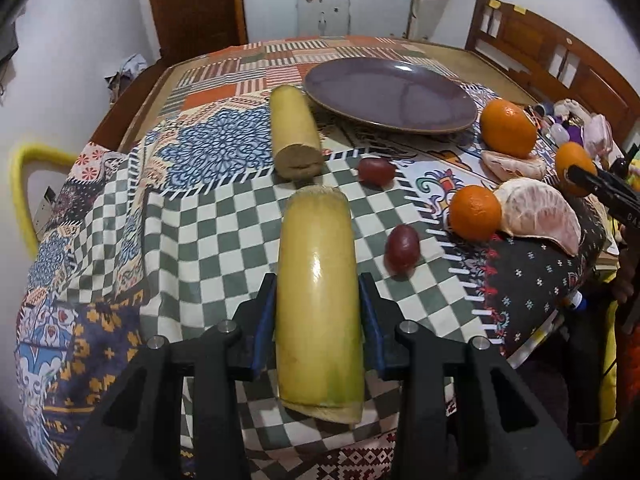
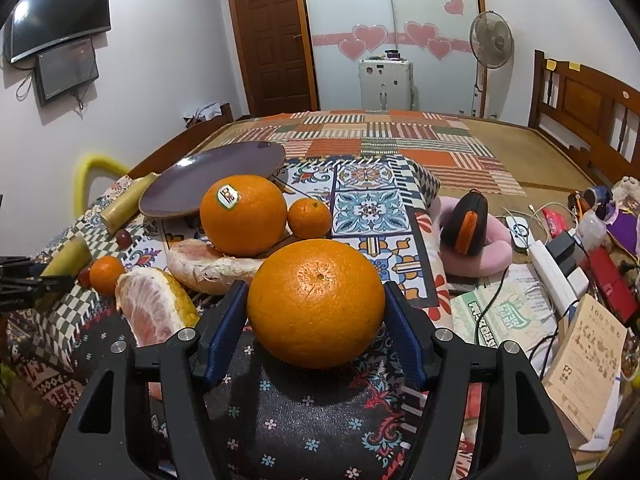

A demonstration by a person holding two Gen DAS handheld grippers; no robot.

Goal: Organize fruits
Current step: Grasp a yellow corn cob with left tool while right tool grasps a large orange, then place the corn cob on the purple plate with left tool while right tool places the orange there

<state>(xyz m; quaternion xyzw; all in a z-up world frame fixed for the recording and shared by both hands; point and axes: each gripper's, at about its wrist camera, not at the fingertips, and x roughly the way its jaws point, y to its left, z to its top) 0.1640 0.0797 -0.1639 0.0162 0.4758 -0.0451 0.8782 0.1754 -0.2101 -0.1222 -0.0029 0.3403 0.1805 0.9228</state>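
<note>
My left gripper [image 1: 319,292] is shut on a yellow sugarcane piece [image 1: 318,280] that lies lengthwise between its blue pads over the checked cloth. A second sugarcane piece [image 1: 294,132] lies beside the purple plate [image 1: 392,96]. Two red grapes [image 1: 402,248] [image 1: 375,170], oranges [image 1: 508,128] [image 1: 475,212] and pomelo segments [image 1: 540,214] lie to the right. My right gripper [image 2: 316,304] is shut on a large orange [image 2: 316,302]. Beyond it sit a stickered orange [image 2: 243,214], a small mandarin [image 2: 309,218], pomelo segments [image 2: 156,304] and the plate [image 2: 212,178].
The fruit lies on a patchwork cloth [image 2: 372,208] over a bed. At the right are a pink pillow with a black case [image 2: 470,232], a power strip [image 2: 556,276], cables, books [image 2: 584,364] and clutter. A wooden headboard [image 2: 580,100] and a fan [image 2: 491,40] stand behind.
</note>
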